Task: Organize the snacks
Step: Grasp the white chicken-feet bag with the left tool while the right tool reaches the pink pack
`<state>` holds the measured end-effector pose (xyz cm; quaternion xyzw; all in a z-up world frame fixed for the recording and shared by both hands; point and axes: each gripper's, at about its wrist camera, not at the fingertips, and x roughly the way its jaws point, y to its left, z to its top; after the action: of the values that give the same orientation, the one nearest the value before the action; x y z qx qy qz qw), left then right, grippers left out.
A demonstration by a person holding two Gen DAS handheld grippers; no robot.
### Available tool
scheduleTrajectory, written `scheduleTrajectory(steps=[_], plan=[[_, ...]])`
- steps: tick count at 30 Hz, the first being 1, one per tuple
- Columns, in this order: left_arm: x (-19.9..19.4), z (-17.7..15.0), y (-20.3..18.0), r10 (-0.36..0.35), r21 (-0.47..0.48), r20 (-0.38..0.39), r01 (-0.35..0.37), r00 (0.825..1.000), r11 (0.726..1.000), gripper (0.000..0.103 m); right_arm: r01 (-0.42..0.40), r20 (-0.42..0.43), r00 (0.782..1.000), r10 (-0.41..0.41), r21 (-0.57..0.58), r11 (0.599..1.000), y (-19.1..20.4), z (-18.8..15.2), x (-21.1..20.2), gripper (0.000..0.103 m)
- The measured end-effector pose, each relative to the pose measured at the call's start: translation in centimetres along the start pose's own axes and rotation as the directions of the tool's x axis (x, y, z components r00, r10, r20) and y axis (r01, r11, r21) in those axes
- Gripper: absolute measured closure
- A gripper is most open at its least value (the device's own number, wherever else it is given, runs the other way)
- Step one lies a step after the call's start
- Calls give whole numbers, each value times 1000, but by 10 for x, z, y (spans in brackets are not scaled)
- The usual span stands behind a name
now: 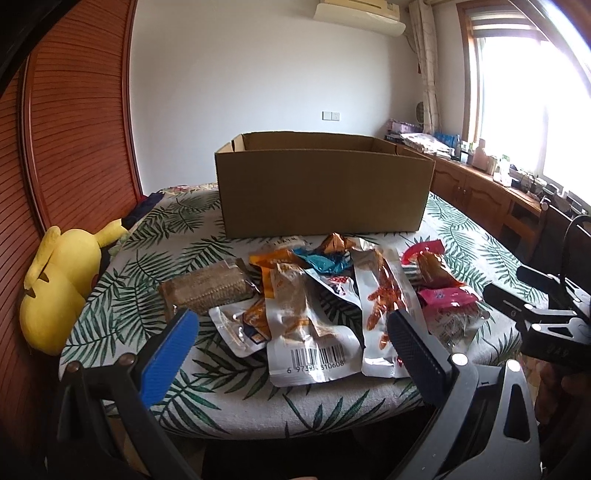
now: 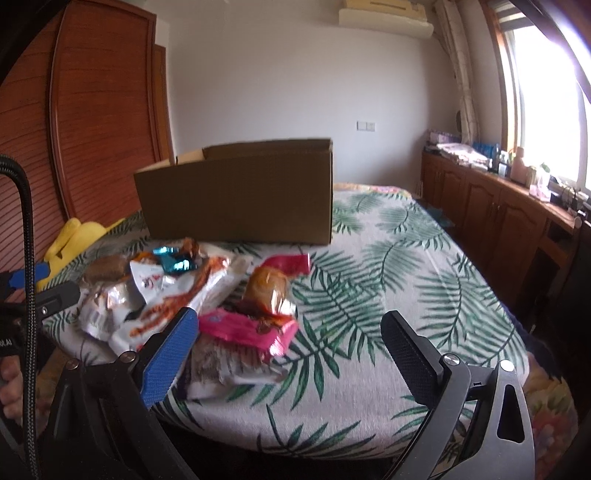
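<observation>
Snack pile [image 1: 325, 295] dead ahead of left hand-held gripper [image 1: 291, 332], left nearer; box [image 1: 325, 188] behind; both hand-held grippers gaping, empty; right hand-held gripper [image 2: 291, 332] off to pile's side.

Snack packets [image 1: 325, 295] lie heaped before an open cardboard box [image 1: 323, 188] on a leaf-print bed [image 1: 122, 295], the left gripper [image 1: 291, 325] spread wide above.

A yellow plush toy [image 1: 55, 291] lies beside the leaf-print cloth [image 2: 388, 295]; an air conditioner [image 1: 360, 14] hangs above.
</observation>
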<state>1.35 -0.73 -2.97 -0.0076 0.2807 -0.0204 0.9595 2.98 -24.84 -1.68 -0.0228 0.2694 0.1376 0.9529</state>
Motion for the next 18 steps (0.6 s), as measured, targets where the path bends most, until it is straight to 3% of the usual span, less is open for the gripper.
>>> scheduleTrajectory(steps=[6, 15, 18], plan=[[12, 0, -7, -36, 19, -35, 36, 999, 999, 0, -65, -77, 995, 67, 23, 998, -4, -6, 18, 10], [35, 11, -26, -123, 41, -99, 128, 987, 991, 2, -92, -117, 989, 92, 4, 996, -12, 9, 35, 12], [42, 16, -33, -155, 53, -126, 163, 980, 985, 8, -100, -127, 987, 98, -8, 995, -13, 14, 38, 13]])
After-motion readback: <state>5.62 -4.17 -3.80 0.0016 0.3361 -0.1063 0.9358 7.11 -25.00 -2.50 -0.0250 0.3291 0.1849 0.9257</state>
